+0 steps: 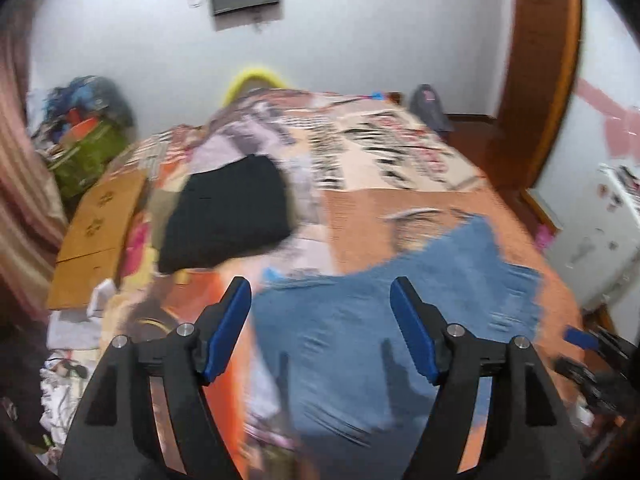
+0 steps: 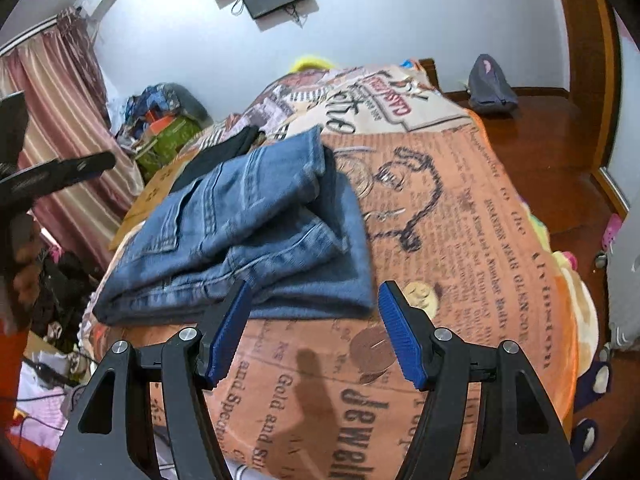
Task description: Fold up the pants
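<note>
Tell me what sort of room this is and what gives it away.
Most likely a bedroom in a home. A bed covered with a newspaper-print blanket fills the middle, with folded blue jeans lying on it. A striped curtain hangs at one side, and a heap of clothes and bags sits against the wall.

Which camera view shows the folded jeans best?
The right wrist view: the jeans lie sharp and whole, with seams, pocket and folded layers visible. The left wrist view shows the jeans only as a blurred blue patch.
</note>
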The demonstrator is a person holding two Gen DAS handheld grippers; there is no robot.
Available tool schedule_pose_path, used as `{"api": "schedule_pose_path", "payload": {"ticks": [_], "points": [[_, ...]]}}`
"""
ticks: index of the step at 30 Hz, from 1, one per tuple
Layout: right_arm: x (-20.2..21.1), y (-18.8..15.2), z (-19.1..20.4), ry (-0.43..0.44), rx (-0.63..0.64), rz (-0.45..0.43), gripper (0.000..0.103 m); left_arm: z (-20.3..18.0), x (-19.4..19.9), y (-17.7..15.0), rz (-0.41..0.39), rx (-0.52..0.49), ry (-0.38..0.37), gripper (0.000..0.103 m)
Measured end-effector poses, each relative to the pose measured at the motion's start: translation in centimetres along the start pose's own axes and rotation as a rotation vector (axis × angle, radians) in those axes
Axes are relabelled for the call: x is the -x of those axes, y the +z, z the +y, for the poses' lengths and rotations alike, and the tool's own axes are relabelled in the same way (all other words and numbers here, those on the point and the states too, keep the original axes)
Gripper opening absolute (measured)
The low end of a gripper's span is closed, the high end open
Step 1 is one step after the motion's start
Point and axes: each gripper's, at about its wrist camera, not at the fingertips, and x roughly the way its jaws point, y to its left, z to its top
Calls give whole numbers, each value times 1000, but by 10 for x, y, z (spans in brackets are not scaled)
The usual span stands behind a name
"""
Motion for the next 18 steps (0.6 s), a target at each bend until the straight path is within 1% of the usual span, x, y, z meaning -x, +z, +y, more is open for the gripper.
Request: {"api": "schedule_pose_path", "payload": {"ticks": [1, 4, 5, 9, 11, 12, 13, 14, 16, 18], "points": [[-4, -2, 5, 1, 8, 15, 63, 14, -14, 3, 14, 14, 23, 72], [-13, -7, 16, 3, 24, 51, 63, 41, -47, 5, 57, 32, 43, 72], [-17, -8, 19, 7, 27, 65, 63, 50, -65, 6, 80, 31, 57, 72], [-32, -13, 31, 26, 40, 116, 63, 73, -120, 4, 167, 10, 81, 72], [-42, -13, 34, 22, 49, 141, 63, 78, -151, -2, 225, -23, 130, 72], [-46, -12, 35, 14, 54, 145, 63, 81, -161, -6, 241, -22, 148, 72], [-49, -10, 35, 12, 55, 141, 65, 86, -167, -11, 251, 0, 129, 72], [-52, -8, 33, 15, 50, 143, 66, 92, -172, -15, 259, 35, 90, 72], [-57, -1, 29, 33, 31, 153, 69, 100, -170, -25, 256, 90, 36, 72], [-61, 4, 27, 22, 42, 161, 69, 102, -164, -32, 251, 82, 14, 72]]}}
